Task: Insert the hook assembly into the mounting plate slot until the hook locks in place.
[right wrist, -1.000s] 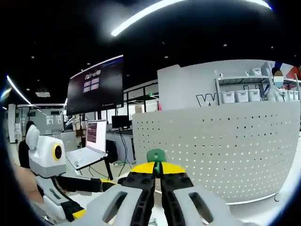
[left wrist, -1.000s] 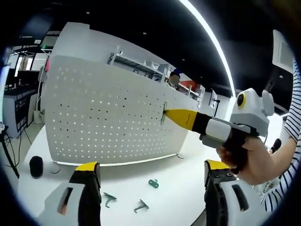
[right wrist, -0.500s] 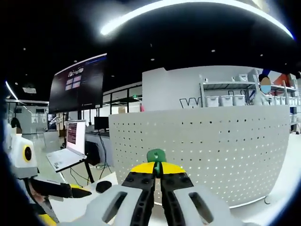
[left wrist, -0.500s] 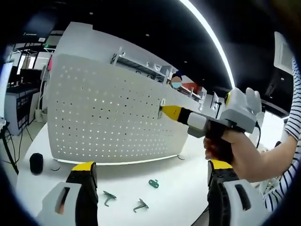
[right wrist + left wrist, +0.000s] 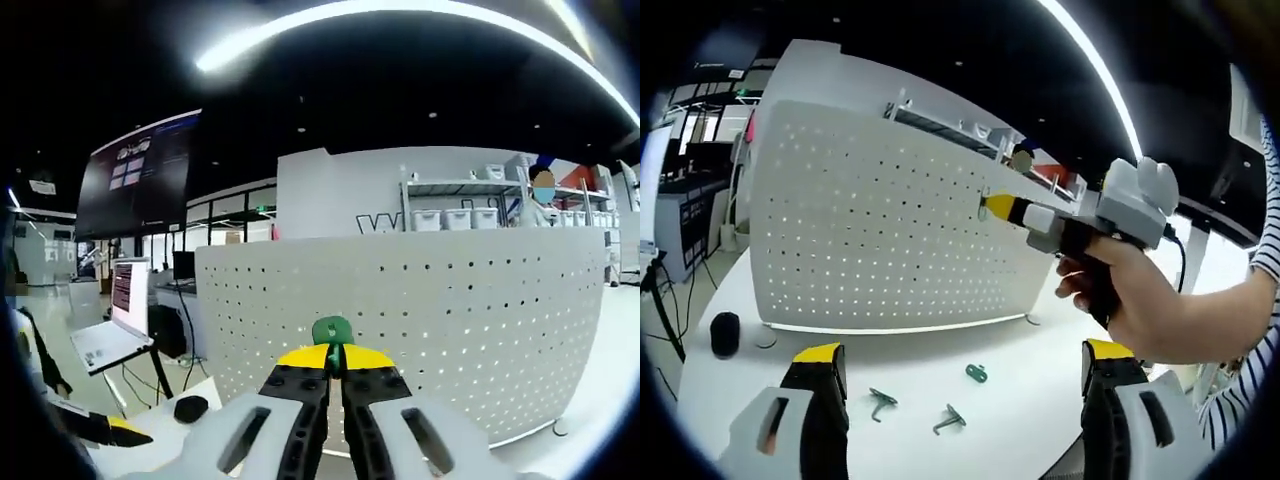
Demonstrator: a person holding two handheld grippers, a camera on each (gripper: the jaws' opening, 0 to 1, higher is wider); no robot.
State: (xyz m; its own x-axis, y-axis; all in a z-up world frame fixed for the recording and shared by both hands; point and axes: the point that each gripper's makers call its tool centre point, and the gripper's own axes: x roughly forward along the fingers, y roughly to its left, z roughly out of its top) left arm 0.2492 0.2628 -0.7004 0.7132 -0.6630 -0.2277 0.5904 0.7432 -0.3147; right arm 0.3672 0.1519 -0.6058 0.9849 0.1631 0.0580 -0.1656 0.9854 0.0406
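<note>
The left gripper (image 5: 962,385) stands with its two yellow-tipped jaws wide apart, nothing between them. The right gripper (image 5: 988,208) reaches in from the right of the left gripper view, held level in the person's hand (image 5: 1145,305), a striped sleeve (image 5: 1252,300) behind it. In the right gripper view its jaws are pressed together, pinching something green at the tips.
</note>
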